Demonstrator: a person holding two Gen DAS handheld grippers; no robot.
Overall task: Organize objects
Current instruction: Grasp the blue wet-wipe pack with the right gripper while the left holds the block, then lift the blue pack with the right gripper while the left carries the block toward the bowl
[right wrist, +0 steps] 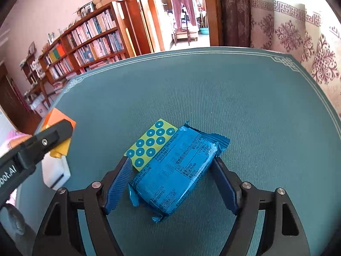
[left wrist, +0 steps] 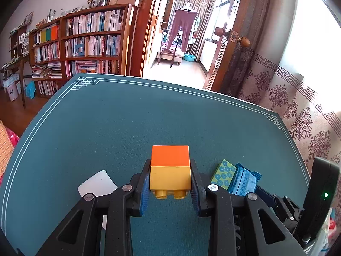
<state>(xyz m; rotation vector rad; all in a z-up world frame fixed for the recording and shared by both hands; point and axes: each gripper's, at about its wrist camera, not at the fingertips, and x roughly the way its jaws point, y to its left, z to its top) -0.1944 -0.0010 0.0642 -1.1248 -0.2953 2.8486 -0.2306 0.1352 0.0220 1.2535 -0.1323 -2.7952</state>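
Note:
In the left wrist view my left gripper (left wrist: 170,170) is shut on a block stack (left wrist: 170,168), its orange block (left wrist: 170,155) sitting on a yellow block (left wrist: 170,180), held just above the teal mat (left wrist: 127,128). In the right wrist view, a blue snack packet (right wrist: 174,170) lies flat on the mat between the fingers of my right gripper (right wrist: 170,160). That gripper is open and its pads stand beside the packet. A yellow-green card with blue dots (right wrist: 151,143) lies partly under the packet's far left corner. The left gripper (right wrist: 42,145) with its block stack (right wrist: 60,119) shows at the left edge.
A white box (left wrist: 97,184) lies on the mat left of the left gripper. The table's far edge (left wrist: 191,87) faces a bookshelf (left wrist: 85,42) and an open doorway (left wrist: 181,42). A patterned curtain (left wrist: 298,106) hangs along the right side.

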